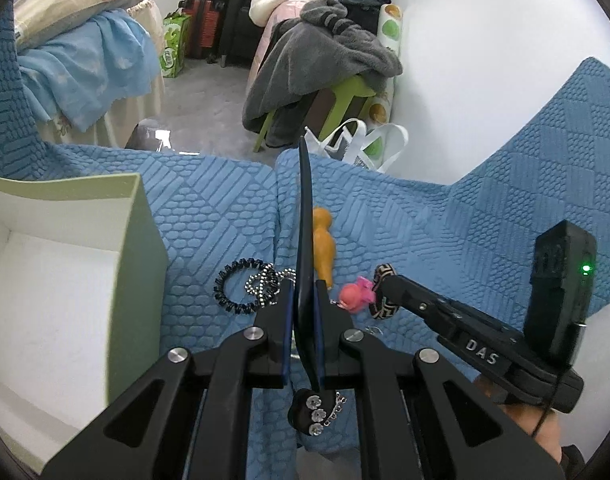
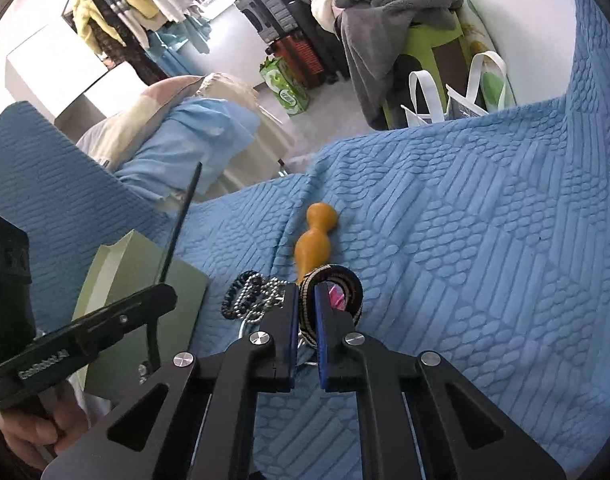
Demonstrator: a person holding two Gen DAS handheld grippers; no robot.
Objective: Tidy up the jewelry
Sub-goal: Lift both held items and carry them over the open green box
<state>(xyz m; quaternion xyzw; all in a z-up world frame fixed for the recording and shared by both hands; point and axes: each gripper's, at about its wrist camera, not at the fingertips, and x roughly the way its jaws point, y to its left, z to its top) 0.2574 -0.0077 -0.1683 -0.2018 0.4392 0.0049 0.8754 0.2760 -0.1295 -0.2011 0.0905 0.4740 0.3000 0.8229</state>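
In the left wrist view my left gripper (image 1: 305, 292) is shut on a thin dark hair band (image 1: 305, 200) standing on edge; its lower end carries rhinestone flowers (image 1: 313, 414). To its right, my right gripper (image 1: 389, 282) grips a black-and-beige patterned bangle (image 1: 379, 309). The right wrist view shows that gripper (image 2: 307, 300) shut on the bangle (image 2: 355, 284), lifted a little off the blue cover. A pink charm (image 1: 355, 295) lies beside the bangle. A black spiral hair tie (image 1: 231, 284), a silver bead chain (image 1: 263, 284) and an orange wooden piece (image 1: 324, 248) lie on the cover.
An open green box with a white inside (image 1: 135, 264) stands at the left on the blue quilted cover (image 1: 485, 232). My left gripper (image 2: 165, 291) shows over the box (image 2: 145, 276) in the right wrist view. Beyond the bed edge stand a green stool, clothes and a white bag.
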